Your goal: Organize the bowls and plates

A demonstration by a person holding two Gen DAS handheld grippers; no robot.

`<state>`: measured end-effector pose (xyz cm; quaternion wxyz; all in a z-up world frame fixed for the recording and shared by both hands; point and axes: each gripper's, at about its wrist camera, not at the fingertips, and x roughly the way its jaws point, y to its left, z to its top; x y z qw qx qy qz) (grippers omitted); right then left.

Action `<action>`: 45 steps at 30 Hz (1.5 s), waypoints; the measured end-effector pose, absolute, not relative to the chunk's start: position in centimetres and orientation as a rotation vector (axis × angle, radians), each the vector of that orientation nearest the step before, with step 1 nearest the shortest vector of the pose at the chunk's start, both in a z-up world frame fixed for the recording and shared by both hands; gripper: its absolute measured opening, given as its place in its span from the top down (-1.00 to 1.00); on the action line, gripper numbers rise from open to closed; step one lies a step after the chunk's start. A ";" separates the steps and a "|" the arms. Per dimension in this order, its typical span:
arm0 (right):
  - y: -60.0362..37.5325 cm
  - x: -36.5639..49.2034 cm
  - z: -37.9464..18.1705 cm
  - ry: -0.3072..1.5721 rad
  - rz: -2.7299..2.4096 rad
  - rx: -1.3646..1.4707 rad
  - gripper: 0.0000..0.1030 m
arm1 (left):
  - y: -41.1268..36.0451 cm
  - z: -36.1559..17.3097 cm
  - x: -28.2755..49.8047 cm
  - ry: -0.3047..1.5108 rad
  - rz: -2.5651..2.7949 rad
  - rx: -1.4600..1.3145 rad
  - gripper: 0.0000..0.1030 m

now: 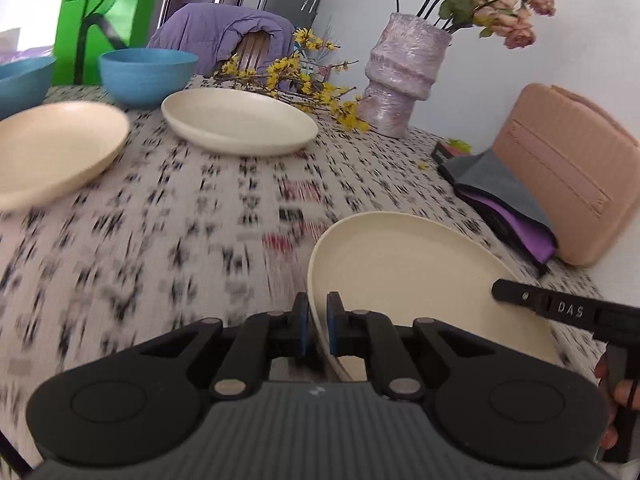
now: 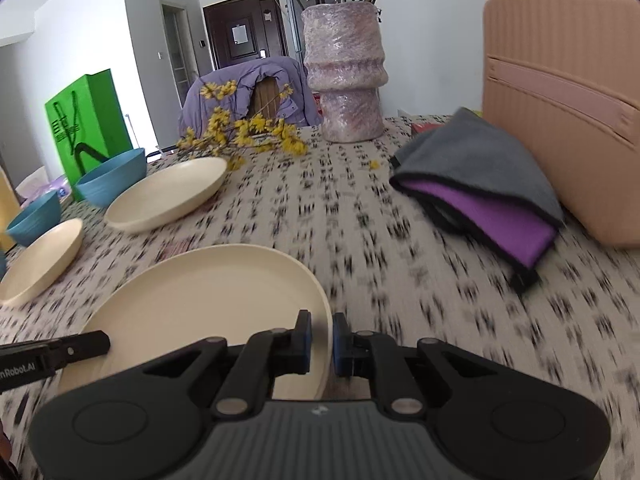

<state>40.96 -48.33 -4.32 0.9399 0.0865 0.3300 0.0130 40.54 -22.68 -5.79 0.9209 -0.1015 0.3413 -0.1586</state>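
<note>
Nearest in both wrist views is a cream plate (image 1: 420, 272), pinched from two sides at once. The left gripper (image 1: 318, 320) has its blue pads pressed onto the plate's left rim, one finger inside the rim and one outside. The right gripper (image 2: 322, 340) clamps the opposite, right rim in the same way. Each gripper's black finger shows at the edge of the other's view, crossing the plate's near edge. Whether the plate is clear of the patterned tablecloth (image 1: 180, 220) or touching it cannot be told; the cloth is smeared with blur around it.

To the right of the plate, a folded grey and purple cloth (image 2: 480, 184) lies on the table, just beside a tall pink ribbed case (image 2: 560, 100) at the right edge.

Farther off on the left lie two shallow cream dishes, apart from each other: a nearer dish (image 1: 56, 148) at the left and a farther dish (image 1: 240, 122) closer to the centre. Behind them stand two blue bowls, one blue bowl (image 1: 148, 74) upright behind the farther dish and a second blue bowl (image 1: 20, 84) at the far left edge.

Yellow flower sprigs (image 1: 312, 88) lie on the table between the farther dish and a lilac vase (image 1: 404, 76) holding dried roses. Beyond the table are a chair draped with a purple jacket (image 1: 224, 32) and a green bag (image 1: 108, 8).
</note>
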 end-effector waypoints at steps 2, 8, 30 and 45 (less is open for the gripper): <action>-48.0 38.7 -4.5 0.673 0.020 0.179 0.80 | -22.3 -5.7 38.4 0.695 -0.338 -0.210 0.82; -46.9 32.8 -4.6 0.660 0.010 0.198 0.79 | -21.0 -5.2 33.4 0.672 -0.354 -0.217 0.82; -36.0 30.9 -3.5 0.652 0.103 0.143 0.79 | -10.2 -4.6 29.1 0.631 -0.257 -0.256 0.82; -17.4 35.0 -3.6 0.685 0.340 0.012 0.79 | 7.4 -4.4 28.6 0.629 -0.011 -0.276 0.82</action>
